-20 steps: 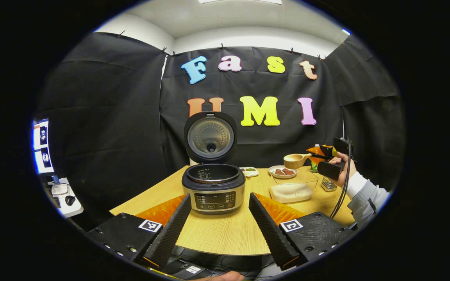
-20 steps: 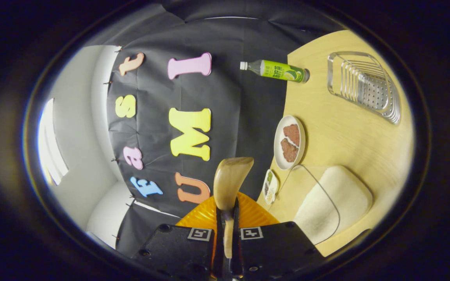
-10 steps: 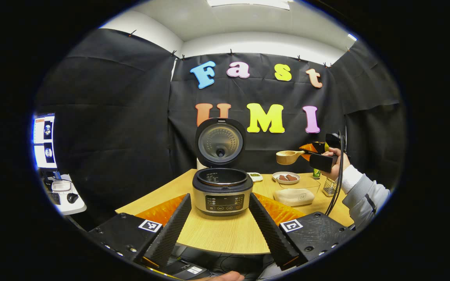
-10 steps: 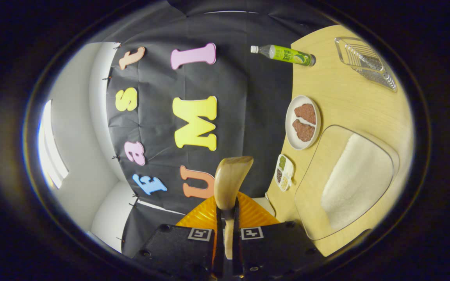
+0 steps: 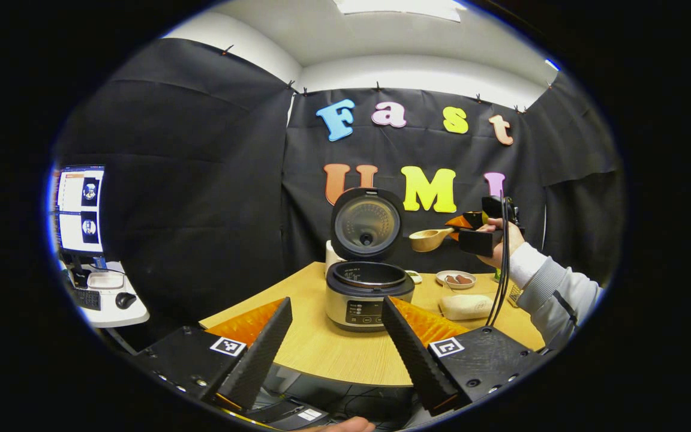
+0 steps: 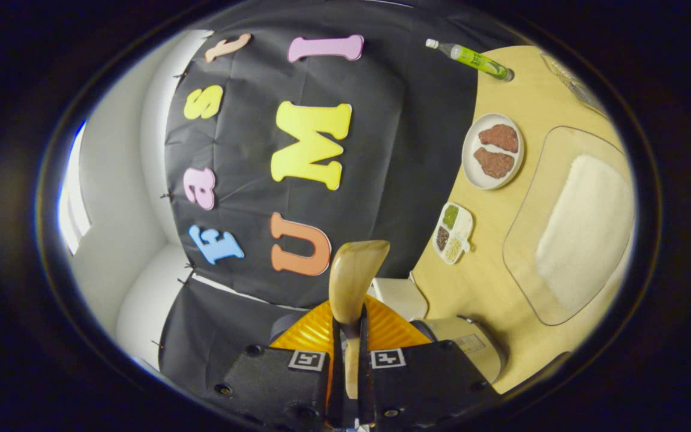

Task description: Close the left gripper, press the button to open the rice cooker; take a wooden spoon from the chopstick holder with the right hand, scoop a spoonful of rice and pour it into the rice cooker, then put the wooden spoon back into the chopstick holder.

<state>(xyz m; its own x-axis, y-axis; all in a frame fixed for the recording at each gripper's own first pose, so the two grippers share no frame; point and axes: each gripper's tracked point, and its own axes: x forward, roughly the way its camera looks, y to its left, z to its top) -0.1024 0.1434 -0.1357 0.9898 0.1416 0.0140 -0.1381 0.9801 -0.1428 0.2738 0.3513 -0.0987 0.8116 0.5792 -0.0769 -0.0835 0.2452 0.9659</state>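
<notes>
The rice cooker [image 5: 369,295] stands on the wooden table [image 5: 327,351] with its lid [image 5: 366,222] raised and the pot open. My left gripper [image 5: 336,301] is open, well short of the cooker, nothing between its fingers. My right gripper [image 5: 472,233] hangs in the air to the right of the lid, shut on the handle of a wooden spoon [image 5: 429,239] whose bowl points toward the lid. In the right gripper view, rolled sideways, the spoon [image 6: 354,276] sticks out from my right gripper [image 6: 350,360]; what lies in its bowl is hidden. The clear bowl of rice [image 6: 585,228] lies to the right.
A plate of meat [image 6: 493,150], a small divided dish [image 6: 453,233] and a green bottle [image 6: 471,57] stand near the back wall. A metal holder [image 5: 516,292] sits behind the sleeve [image 5: 552,294]. Left of the table are a monitor [image 5: 78,210] and a side table [image 5: 111,294].
The right gripper has carried the spoon up and left, from over the rice bowl to beside the cooker's lid. The left gripper has drawn back, so the cooker looks smaller.
</notes>
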